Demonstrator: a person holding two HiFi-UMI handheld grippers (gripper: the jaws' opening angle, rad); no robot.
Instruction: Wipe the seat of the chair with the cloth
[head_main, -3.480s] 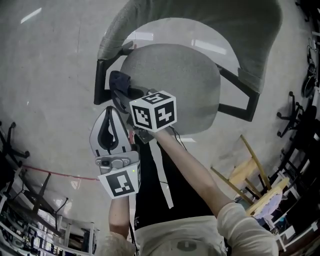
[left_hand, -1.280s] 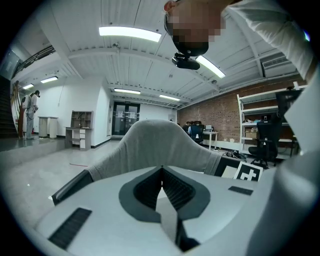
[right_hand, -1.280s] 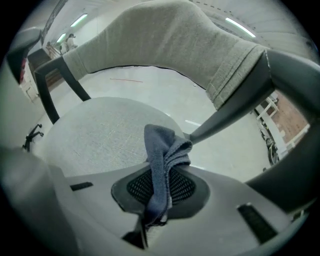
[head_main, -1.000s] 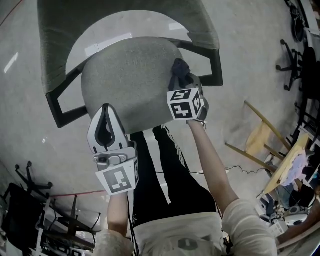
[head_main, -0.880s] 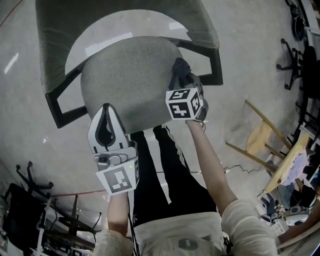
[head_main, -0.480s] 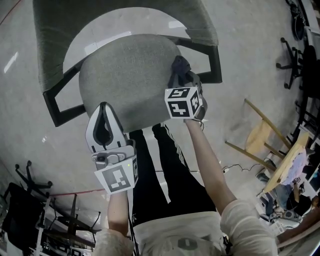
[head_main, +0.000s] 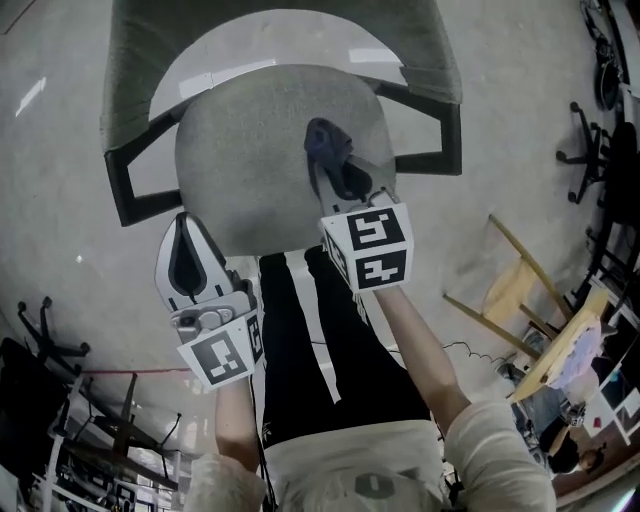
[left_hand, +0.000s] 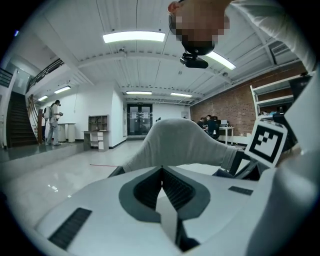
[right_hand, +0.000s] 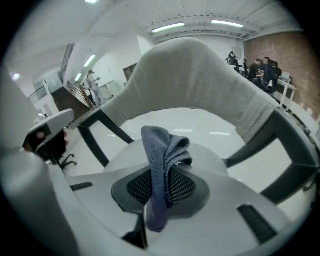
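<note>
The chair's round grey seat (head_main: 250, 150) fills the upper middle of the head view, with its curved grey backrest (head_main: 280, 40) beyond and black armrest frames at both sides. My right gripper (head_main: 335, 172) is over the right half of the seat, shut on a dark blue cloth (head_main: 325, 145) that bunches out past its tips. In the right gripper view the cloth (right_hand: 162, 165) stands up between the jaws, with the seat (right_hand: 200, 155) and backrest (right_hand: 195, 75) ahead. My left gripper (head_main: 185, 245) hangs shut and empty near the seat's front left edge; the backrest (left_hand: 180, 145) shows beyond its jaws.
A person's dark trousers (head_main: 310, 350) stand just in front of the seat. A wooden folding chair (head_main: 520, 300) leans at the right. Black office chair bases (head_main: 590, 150) sit at the far right and lower left (head_main: 40, 340). The floor is smooth grey concrete.
My right gripper has carried the cloth from the seat's right edge leftward toward its middle. The left gripper has stayed near the seat's front left edge.
</note>
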